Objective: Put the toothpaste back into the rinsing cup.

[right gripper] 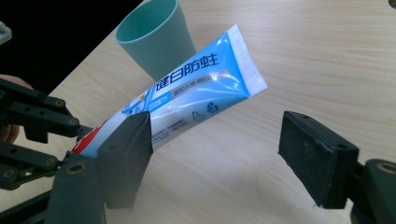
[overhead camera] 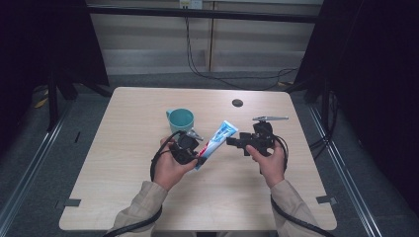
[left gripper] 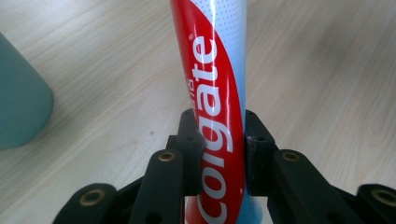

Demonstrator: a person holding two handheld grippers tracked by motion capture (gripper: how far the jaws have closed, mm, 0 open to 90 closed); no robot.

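Left gripper (overhead camera: 197, 157) is clamped on the tube (overhead camera: 216, 138) near its red end, so that it is held tilted above the table (overhead camera: 123, 163) beside the cup (overhead camera: 180, 120) (teal), while the right gripper (right gripper: 215, 158) is kept wide apart, off its crimped end.

A lab: bare wooden table (overhead camera: 148, 197) (floor rails (overhead camera: 29, 168), trailing cables (overhead camera: 232, 81)).

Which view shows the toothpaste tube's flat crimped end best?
The right gripper view: the red, white and blue toothpaste tube shows its whole crimped end there. The high view shows the tube small; the left gripper view shows its red middle clamped in the left gripper.
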